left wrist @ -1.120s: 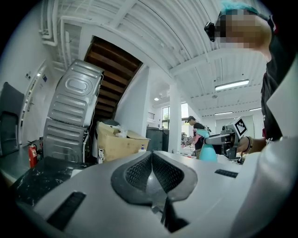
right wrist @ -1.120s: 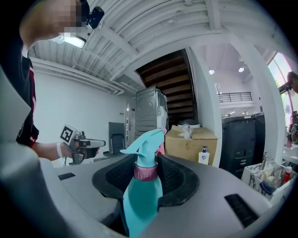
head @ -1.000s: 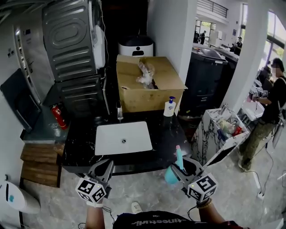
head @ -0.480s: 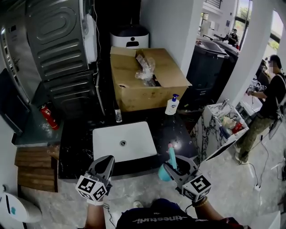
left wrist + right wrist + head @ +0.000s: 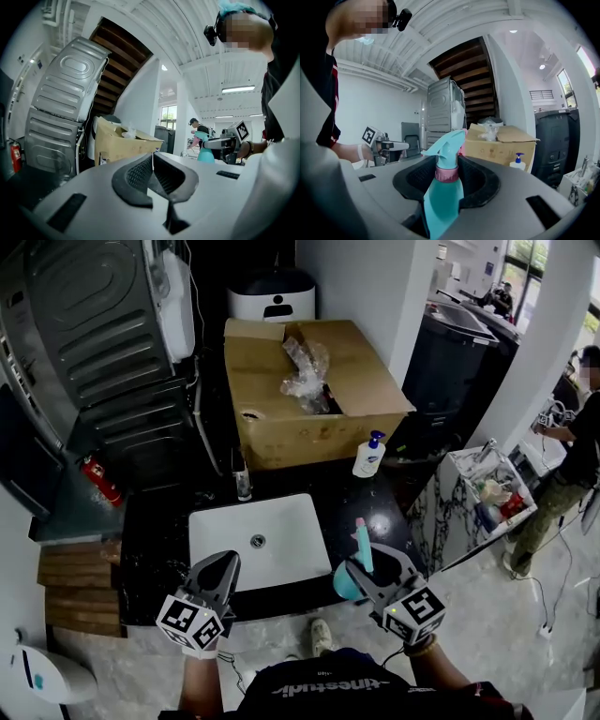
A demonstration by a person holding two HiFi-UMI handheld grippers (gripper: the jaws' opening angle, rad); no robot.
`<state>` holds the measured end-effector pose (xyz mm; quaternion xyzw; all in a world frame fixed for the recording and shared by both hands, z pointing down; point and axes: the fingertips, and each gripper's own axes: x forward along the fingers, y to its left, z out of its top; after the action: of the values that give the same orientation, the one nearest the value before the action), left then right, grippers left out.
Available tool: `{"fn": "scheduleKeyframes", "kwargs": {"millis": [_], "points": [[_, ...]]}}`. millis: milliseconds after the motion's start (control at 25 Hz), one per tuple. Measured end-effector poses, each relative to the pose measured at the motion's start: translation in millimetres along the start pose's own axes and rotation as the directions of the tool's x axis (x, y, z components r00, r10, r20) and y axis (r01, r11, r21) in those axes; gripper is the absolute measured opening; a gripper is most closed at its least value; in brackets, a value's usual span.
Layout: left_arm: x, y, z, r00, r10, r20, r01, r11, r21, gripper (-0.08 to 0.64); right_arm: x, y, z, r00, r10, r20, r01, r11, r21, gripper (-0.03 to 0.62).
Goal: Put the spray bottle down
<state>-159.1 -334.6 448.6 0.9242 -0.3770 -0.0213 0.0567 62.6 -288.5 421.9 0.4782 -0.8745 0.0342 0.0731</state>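
Note:
A teal spray bottle (image 5: pixel 362 547) with a pink collar stands upright between the jaws of my right gripper (image 5: pixel 367 568), over the front right edge of the black counter (image 5: pixel 159 549). In the right gripper view the bottle (image 5: pixel 443 197) fills the gap and the right gripper (image 5: pixel 449 176) is shut on its neck and body. My left gripper (image 5: pixel 220 573) hovers at the front edge of the white sink (image 5: pixel 281 521), and the left gripper (image 5: pixel 152 161) has its pads pressed together, holding nothing. The left gripper view also catches the bottle (image 5: pixel 206 152) off to the right.
A cardboard box (image 5: pixel 309 399) with crumpled plastic sits behind the sink. A white pump bottle (image 5: pixel 369 456) and a small bottle (image 5: pixel 243 486) stand on the counter. Grey machines (image 5: pixel 94 334) stack at the left, with a red extinguisher (image 5: pixel 98 481) below. A marble cart (image 5: pixel 469 507) and a person (image 5: pixel 572 446) are at the right.
Both grippers have moved forward to the counter's front edge, side by side. The right one still holds the spray bottle upright; the left stays shut.

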Motion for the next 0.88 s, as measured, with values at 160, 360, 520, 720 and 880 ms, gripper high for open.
{"fn": "scheduleKeyframes", "kwargs": {"millis": [160, 360, 520, 720, 880], "points": [[42, 6, 4, 1.0, 0.0, -0.006, 0.0, 1.0, 0.023, 0.017, 27, -55, 7, 0.998, -0.022, 0.056, 0.023, 1.0, -0.013, 0.178], [89, 11, 1, 0.999, 0.027, -0.022, -0.026, 0.999, 0.035, 0.017, 68, -123, 11, 0.993, -0.031, 0.114, 0.033, 0.999, -0.023, 0.178], [114, 18, -4, 0.997, 0.068, -0.028, -0.067, 0.998, 0.021, 0.017, 108, -174, 0, 0.994, -0.029, 0.102, 0.035, 0.998, -0.054, 0.178], [109, 23, -21, 0.988, 0.115, -0.1, -0.114, 0.993, 0.02, 0.017, 153, -209, -26, 0.997, -0.047, 0.068, 0.052, 0.996, -0.074, 0.178], [101, 37, -28, 0.982, 0.143, -0.121, -0.144, 0.99, 0.001, 0.017, 195, -231, -45, 0.996, -0.051, 0.071, 0.058, 0.993, -0.1, 0.178]]}}
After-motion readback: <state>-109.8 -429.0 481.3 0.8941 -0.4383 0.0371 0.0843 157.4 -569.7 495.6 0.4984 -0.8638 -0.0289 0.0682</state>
